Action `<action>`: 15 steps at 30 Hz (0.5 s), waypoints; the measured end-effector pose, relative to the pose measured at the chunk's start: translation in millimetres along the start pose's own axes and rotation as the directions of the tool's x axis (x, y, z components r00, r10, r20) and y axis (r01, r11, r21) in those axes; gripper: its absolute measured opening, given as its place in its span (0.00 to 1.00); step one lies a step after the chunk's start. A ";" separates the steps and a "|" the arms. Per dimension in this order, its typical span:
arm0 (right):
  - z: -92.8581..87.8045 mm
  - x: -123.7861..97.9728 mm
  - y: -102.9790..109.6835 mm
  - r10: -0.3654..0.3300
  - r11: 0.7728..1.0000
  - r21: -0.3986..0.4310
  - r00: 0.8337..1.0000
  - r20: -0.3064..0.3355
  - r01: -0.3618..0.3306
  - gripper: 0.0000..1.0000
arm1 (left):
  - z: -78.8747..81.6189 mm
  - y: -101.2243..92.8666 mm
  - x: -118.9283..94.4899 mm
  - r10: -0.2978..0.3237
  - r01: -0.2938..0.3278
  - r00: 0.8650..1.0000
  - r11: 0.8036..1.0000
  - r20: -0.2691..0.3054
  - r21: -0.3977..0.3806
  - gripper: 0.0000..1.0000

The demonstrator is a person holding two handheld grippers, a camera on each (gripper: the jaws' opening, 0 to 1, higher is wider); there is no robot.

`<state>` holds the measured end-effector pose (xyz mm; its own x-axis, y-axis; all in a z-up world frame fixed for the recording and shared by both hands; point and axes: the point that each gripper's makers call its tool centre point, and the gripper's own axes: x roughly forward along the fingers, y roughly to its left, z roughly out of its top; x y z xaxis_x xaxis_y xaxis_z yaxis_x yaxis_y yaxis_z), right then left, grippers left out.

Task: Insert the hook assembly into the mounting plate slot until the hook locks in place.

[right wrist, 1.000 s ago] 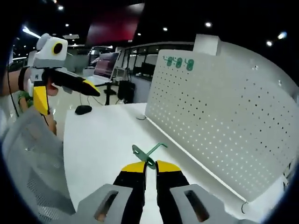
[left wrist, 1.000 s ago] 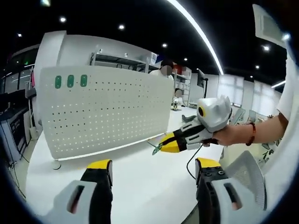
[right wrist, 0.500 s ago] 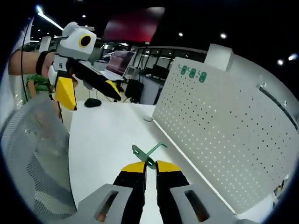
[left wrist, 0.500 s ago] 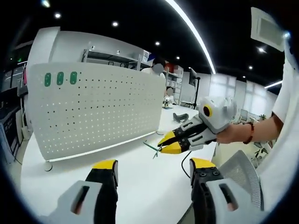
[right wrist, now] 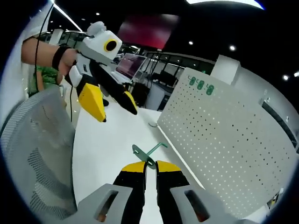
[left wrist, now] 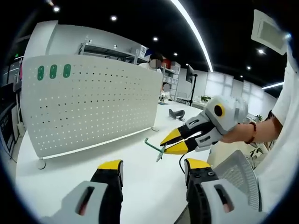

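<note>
Above the white table (left wrist: pixel 140 182), the right gripper (right wrist: pixel 148 164) holds the green hook (right wrist: pixel 148 154) in the air, jaws clamped on its flat plate end. In the right gripper view the hook's long axis runs up and right from the yellow fingertips (right wrist: pixel 134 167), rod end toward the pegboard (right wrist: pixel 233 154), with a short bend at the tip. The plate end sits just above the tips, tilted left.

In the left gripper view the right gripper (left wrist: pixel 164 146) comes in from the right, held by a hand (left wrist: pixel 236 134) with a bracelet on the wrist. The hook (left wrist: pixel 154 147) sticks out from its tips, pointing left toward the pegboard (left wrist: pixel 88 107) but well short of it. The pegboard stands upright on the table, three green marks (left wrist: pixel 53 72) in its upper corner.

Left gripper (left wrist: pixel 152 168): jaws wide apart, nothing between them, low over the table. In the right gripper view the left gripper (right wrist: pixel 114 109) is at upper left, jaws spread, gripped by a hand (right wrist: pixel 65 58), pointing down-right. A mesh chair back (right wrist: pixel 37 149) is at the left.
</note>
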<state>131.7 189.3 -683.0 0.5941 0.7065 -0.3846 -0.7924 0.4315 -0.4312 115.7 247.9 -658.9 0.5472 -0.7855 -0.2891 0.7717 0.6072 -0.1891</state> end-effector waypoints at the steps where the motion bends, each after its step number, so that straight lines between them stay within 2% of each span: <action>1: 0.8 -0.3 0.3 -0.002 1.000 0.001 1.000 0.004 0.002 0.06 | -0.7 -0.5 0.4 -0.007 0.007 1.000 1.000 -0.002 -0.006 0.51; 11: 14.5 -0.5 16.4 0.038 0.999 -0.029 0.998 0.041 -0.036 0.06 | -6.2 -2.3 2.6 -0.028 0.027 0.999 0.998 -0.028 -0.060 0.39; 12: 18.5 -0.4 17.8 0.044 0.999 -0.027 0.997 0.061 -0.043 0.06 | -5.8 -2.1 2.7 -0.029 0.027 0.999 0.998 -0.025 -0.061 0.39; 15: 20.9 0.0 19.0 0.047 0.998 -0.039 0.997 0.064 -0.045 0.06 | -3.7 -2.4 2.4 -0.033 0.032 0.999 0.997 -0.010 -0.073 0.37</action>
<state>113.7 209.2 -674.1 0.5458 0.7605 -0.3517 -0.8122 0.3770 -0.4453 114.0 245.0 -662.7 0.5184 -0.8035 -0.2926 0.7631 0.5891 -0.2657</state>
